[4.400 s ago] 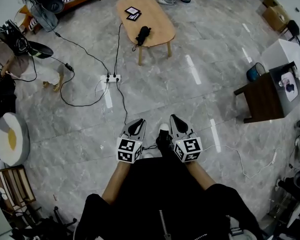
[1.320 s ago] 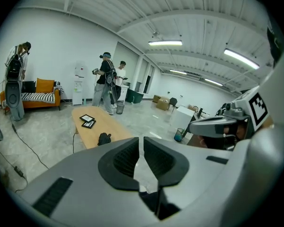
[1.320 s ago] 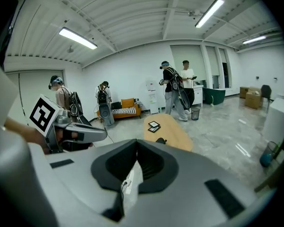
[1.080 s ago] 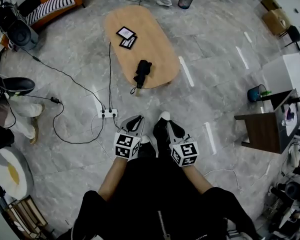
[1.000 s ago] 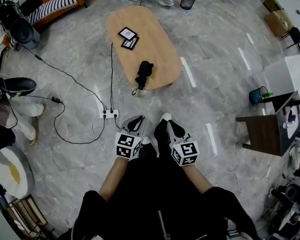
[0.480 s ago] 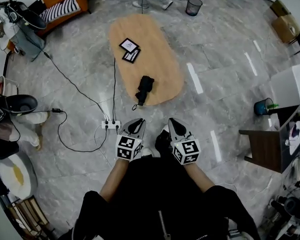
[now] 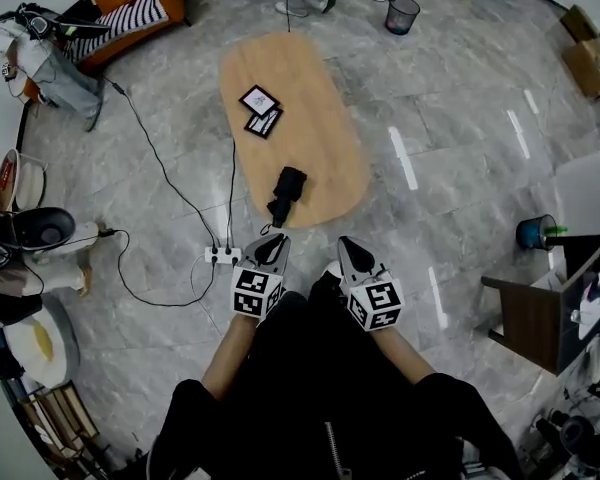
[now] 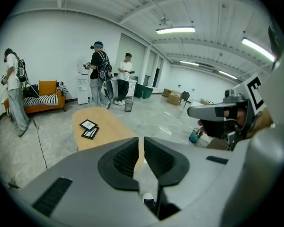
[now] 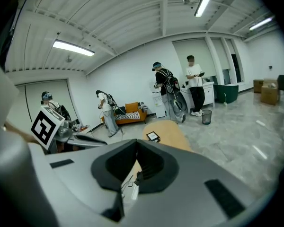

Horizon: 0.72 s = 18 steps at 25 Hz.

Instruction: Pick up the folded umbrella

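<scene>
The folded umbrella (image 7: 286, 192) lies on the oval wooden worktop (image 7: 320, 118), near its closer end; the left tool (image 7: 274, 243) and right tool (image 7: 348, 247) are clenched on nothing, side by side, short of the worktop.

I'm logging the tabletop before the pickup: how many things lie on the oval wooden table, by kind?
Folded black umbrella: 1
Flat black-framed items: 2
Total on the table: 3
</scene>
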### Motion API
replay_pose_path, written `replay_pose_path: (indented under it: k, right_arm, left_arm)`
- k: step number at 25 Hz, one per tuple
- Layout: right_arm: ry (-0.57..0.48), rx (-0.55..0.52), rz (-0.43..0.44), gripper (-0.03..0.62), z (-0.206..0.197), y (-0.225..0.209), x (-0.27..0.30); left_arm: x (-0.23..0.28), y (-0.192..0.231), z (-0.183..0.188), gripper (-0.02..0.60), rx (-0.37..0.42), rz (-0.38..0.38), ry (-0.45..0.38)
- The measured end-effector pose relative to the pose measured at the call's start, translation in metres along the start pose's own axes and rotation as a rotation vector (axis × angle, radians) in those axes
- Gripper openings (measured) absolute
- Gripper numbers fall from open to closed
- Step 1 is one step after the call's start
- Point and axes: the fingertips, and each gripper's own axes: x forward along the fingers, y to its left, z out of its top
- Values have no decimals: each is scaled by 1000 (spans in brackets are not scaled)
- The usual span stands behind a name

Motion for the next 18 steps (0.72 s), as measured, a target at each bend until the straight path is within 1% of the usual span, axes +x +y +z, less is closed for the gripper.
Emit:
replay_pose_path:
  k: [6,8,11,14,18]
  right_arm:
    - [32,8,3,11,0,-18,5]
    - [44,7,1,12,3,-21,9]
    - [52,-2,-4,11,10,-23,19]
    - [58,-3,-17,12,17,-30,33]
    - [65,7,-38,12,26,-38,54]
  left_arm:
    - [29,1,13,43,15,-8,9]
    - [40,6,14,53,16,-15,17]
    - [58,15,16,80,30,-25,26]
    - [79,29,18,132,51,-20,39]
    - [108,49,16,176,75,-22,75]
